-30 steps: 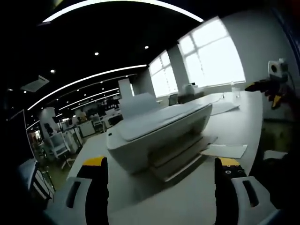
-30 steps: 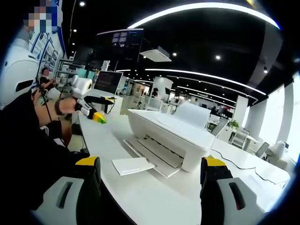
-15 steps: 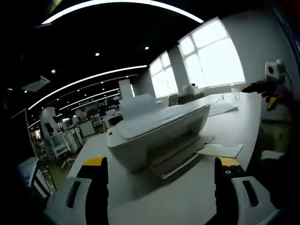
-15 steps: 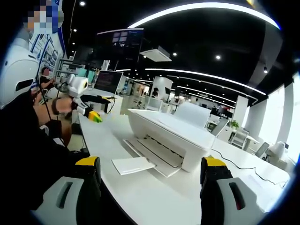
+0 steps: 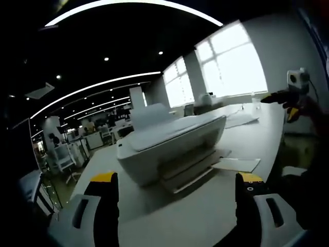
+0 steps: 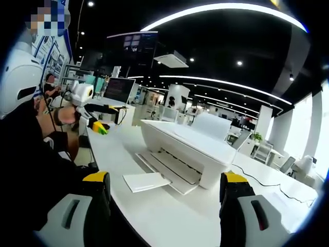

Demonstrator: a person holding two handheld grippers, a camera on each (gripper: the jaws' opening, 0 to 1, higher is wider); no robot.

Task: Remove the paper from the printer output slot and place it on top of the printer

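Left gripper (image 5: 175, 206): jaws stood wide apart, nothing between them, yellow-tipped, held well back from the printer (image 5: 167, 149). Right gripper (image 6: 163, 206): jaws likewise spread and empty, also short of the printer (image 6: 187, 149).

Paper (image 6: 146, 181) lay at the end of the printer's output tray (image 6: 164, 172), sticking out past the tray's edge over the table (image 6: 154, 216); in the left gripper view the paper (image 5: 236, 164) showed as a flat sheet beside the tray (image 5: 193, 172), its far corner hard to separate from the white tabletop (image 5: 195, 211). Whether the sheet rested on the tray or on the table itself could not be told.

The printer was white, lid closed, rear paper support raised. No brand mark or writing could be read on it in either view; its panel was too small and blurred.

In the right gripper view the left gripper (image 6: 97, 126) appeared at the left, over the table edge, held by a hand (image 6: 64, 116); a dark sleeve (image 6: 31, 154) hid much of the near table. In the left gripper view the right gripper (image 5: 285, 100) was cut by the right side, details dim. A monitor (image 6: 119, 90) stood behind, its screen unreadable. Bright windows (image 5: 231, 62) washed out the far desks; a cable (image 6: 277, 188) ran along the table.
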